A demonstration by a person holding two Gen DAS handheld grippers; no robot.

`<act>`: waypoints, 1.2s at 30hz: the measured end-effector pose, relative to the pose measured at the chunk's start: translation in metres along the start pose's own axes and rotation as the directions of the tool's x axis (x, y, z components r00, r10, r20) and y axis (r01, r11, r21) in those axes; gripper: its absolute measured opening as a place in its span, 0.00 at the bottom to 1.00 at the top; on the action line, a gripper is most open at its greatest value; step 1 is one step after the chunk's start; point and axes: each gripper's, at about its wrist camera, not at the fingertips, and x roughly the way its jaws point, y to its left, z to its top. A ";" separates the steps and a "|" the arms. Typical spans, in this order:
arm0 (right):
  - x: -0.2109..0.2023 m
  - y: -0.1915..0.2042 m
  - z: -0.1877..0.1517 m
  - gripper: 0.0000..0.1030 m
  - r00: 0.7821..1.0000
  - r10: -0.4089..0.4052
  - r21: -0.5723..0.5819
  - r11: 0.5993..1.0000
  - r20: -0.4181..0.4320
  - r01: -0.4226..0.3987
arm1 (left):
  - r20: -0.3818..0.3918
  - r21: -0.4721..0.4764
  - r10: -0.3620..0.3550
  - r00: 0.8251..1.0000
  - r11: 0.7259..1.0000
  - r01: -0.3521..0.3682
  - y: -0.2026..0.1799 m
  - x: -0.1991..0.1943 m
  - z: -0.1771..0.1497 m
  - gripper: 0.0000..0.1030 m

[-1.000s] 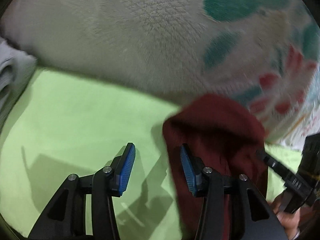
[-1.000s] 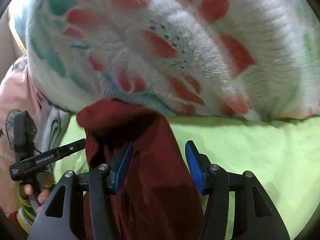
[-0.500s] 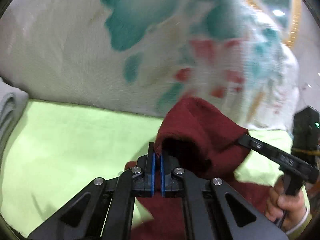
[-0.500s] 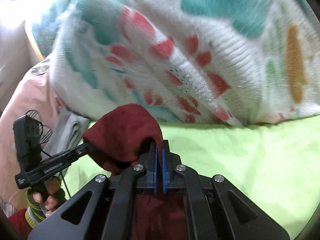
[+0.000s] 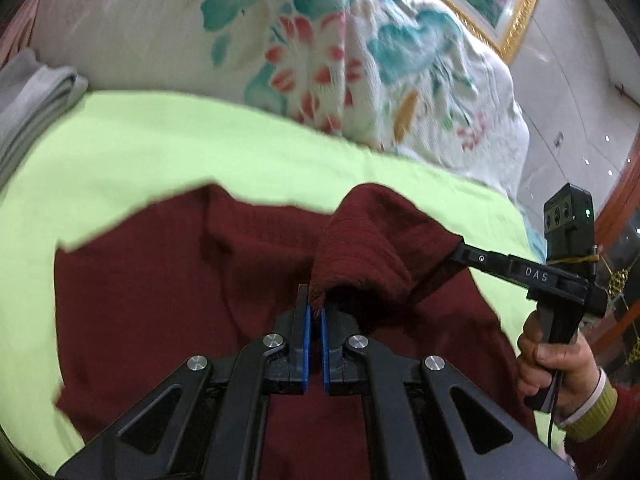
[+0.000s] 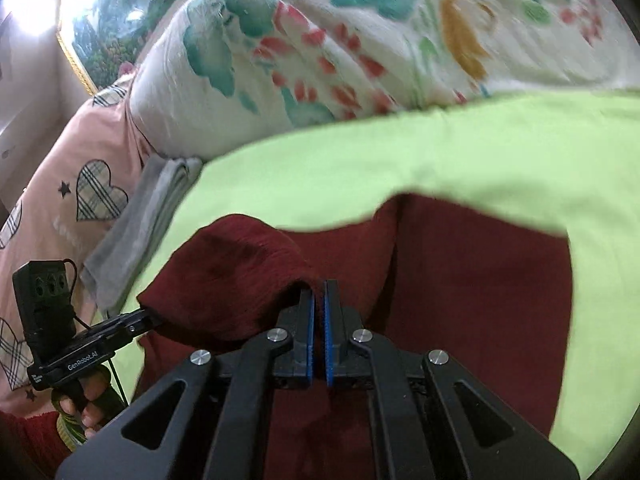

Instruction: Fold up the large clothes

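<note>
Maroon garment edge in both jaws, bare green sheet beyond.

Even indoor light, motion-blurred background, fisheye-warped dark corners, glare top left

A bed covered in a lime-green sheet fills the room's foreground. Along its far edge lies a bulky white quilt printed with teal leaves and red flowers. A folded grey cloth sits at one far corner beside pink bedding patterned with plaid hearts. A gold-framed landscape painting hangs on the pale wall behind, catching bright glare.
</note>
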 end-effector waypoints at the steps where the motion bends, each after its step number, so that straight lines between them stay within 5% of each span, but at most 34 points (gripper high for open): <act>1: -0.003 -0.003 -0.008 0.04 1.000 -0.005 0.011 1.000 -0.013 0.005 | -0.018 0.005 -0.004 1.000 1.000 0.004 -0.001 -0.001 -0.011 0.03; 6: -0.013 -0.018 -0.045 0.07 0.996 -0.049 0.086 0.995 -0.069 0.055 | -0.096 0.032 0.013 0.995 0.999 -0.010 0.001 -0.011 -0.054 0.05; 9: -0.027 -0.024 -0.058 0.08 0.998 -0.027 0.133 0.991 -0.060 0.035 | -0.100 -0.032 -0.022 0.995 0.999 0.019 0.016 -0.026 -0.060 0.17; 11: -0.035 -0.025 -0.062 0.15 0.998 -0.026 0.147 0.989 -0.049 0.032 | -0.088 -0.085 -0.036 0.995 0.996 0.028 0.028 -0.034 -0.055 0.38; 13: -0.043 -0.027 -0.062 0.34 1.000 -0.012 0.180 0.983 -0.021 0.016 | -0.075 -0.136 -0.050 0.996 0.990 0.039 0.039 -0.039 -0.048 0.48; 16: -0.049 -0.028 -0.059 0.43 1.000 0.019 0.209 0.978 0.024 -0.024 | -0.076 -0.218 -0.082 0.994 0.974 0.064 0.050 -0.030 -0.031 0.60; 23: -0.018 -0.026 -0.052 0.43 0.999 0.050 0.226 0.973 -0.019 -0.045 | -0.237 -0.259 -0.115 0.965 0.964 0.051 0.047 0.033 -0.024 0.64; 26: -0.003 -0.031 -0.053 0.43 0.998 0.042 0.257 0.966 -0.048 -0.028 | -0.218 -0.237 -0.109 0.970 0.970 0.055 0.043 0.035 -0.025 0.55; 27: 0.003 -0.035 -0.054 0.43 0.997 0.048 0.277 0.960 -0.054 -0.031 | -0.208 -0.232 -0.111 0.972 0.971 0.061 0.042 0.036 -0.025 0.44; 28: 0.006 -0.037 -0.054 0.43 0.997 0.052 0.290 0.956 -0.055 -0.034 | -0.209 -0.233 -0.120 0.971 0.970 0.069 0.043 0.037 -0.025 0.14; 29: 0.010 -0.040 -0.055 0.43 0.996 0.063 0.304 0.952 -0.057 -0.042 | -0.219 -0.246 -0.131 0.967 0.966 0.075 0.046 0.040 -0.025 0.06; 36: 0.020 -0.042 -0.058 0.43 0.992 0.114 0.331 0.940 -0.059 -0.089 | -0.121 -0.399 -0.129 0.984 0.914 0.071 0.091 0.021 -0.032 0.02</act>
